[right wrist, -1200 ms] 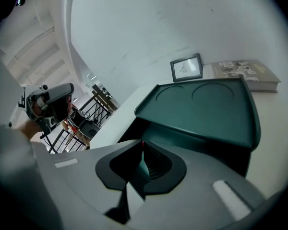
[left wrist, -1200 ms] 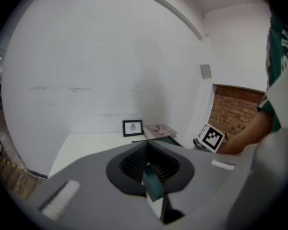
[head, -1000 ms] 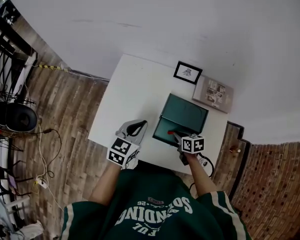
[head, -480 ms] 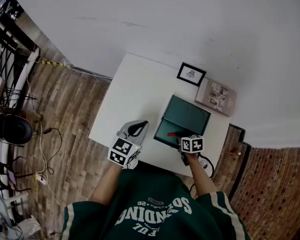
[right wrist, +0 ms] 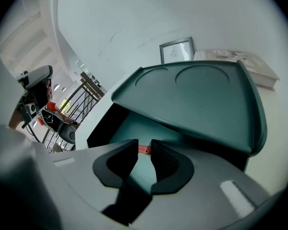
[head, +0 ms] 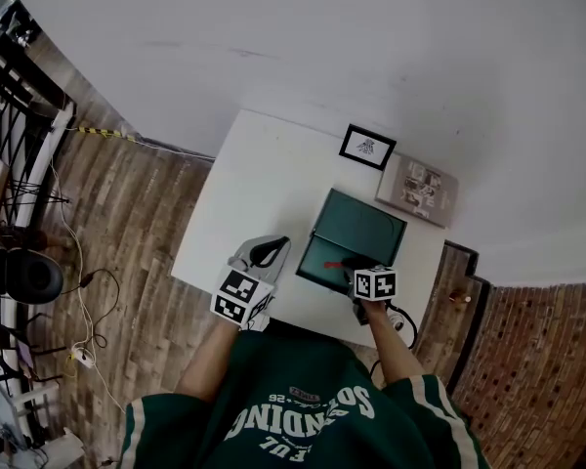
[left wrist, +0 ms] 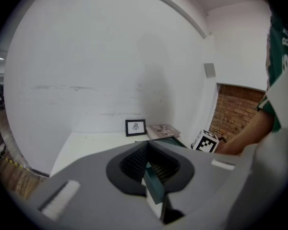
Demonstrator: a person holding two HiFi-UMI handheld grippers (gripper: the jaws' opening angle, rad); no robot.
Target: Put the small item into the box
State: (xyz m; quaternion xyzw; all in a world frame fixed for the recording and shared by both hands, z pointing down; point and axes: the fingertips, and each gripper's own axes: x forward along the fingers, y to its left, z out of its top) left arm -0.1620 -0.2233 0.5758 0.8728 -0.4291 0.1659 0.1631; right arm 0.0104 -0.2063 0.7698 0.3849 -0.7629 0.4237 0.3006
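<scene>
A dark green box (head: 356, 225) stands open on the white table (head: 264, 179), its lid (right wrist: 201, 99) raised at the back. My right gripper (head: 350, 262) reaches over the front edge into the box. In the right gripper view its jaws stand a little apart, shut on a small red item (right wrist: 144, 150) with a hole in it, just above the teal box floor. The red item (head: 332, 264) shows at the fingertips in the head view. My left gripper (head: 266, 252) rests at the table's front edge, left of the box, with its jaw tips together and nothing held.
A small framed picture (head: 367, 146) stands at the back of the table beside a flat book (head: 417, 186). Wooden floor, cables and a black rack (head: 20, 164) lie to the left. A brick wall (left wrist: 235, 114) is at the right.
The right gripper and the red item stay at the same place in the box. The left gripper has not moved. Only the head camera has shifted a little.
</scene>
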